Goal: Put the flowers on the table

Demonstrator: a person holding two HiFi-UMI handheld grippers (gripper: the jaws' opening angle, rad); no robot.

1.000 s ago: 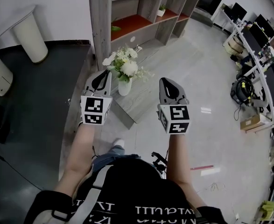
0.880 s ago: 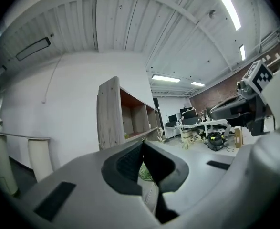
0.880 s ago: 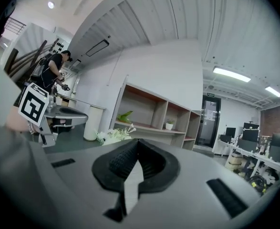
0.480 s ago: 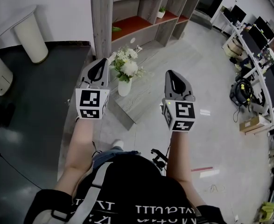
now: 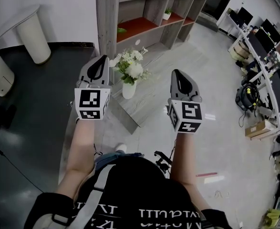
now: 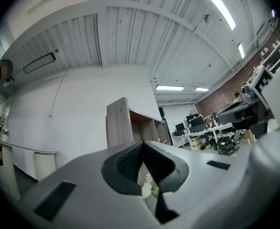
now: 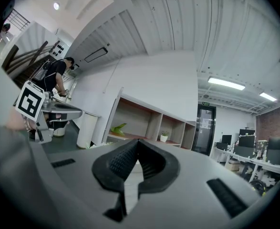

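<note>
A tall grey shelf unit [image 5: 149, 13] with red-brown boards fills the head view's top, with a low grey wooden top [image 5: 151, 92] below it on the pale floor. At the bottom of that view are the forearms of the person holding the tools. The left gripper [image 5: 100, 61] and right gripper [image 5: 177, 74] hang apart in the air, the white flowers [image 5: 130, 66] in their white vase [image 5: 128, 89] standing on the wooden top between them, nearer the left one.

Only the gripper views show the jaws. Each pair is closed tip to tip and grips nothing. In the left gripper view a few blooms [image 6: 147, 189] show through the slit below its jaws, beyond them. The right gripper view alone shows another person [image 7: 56, 78] at a counter far left, and a small potted plant [image 7: 164, 136] on the shelves.

Against a second ago, both grippers sit higher in the head view, while the flowers have not moved.
</note>
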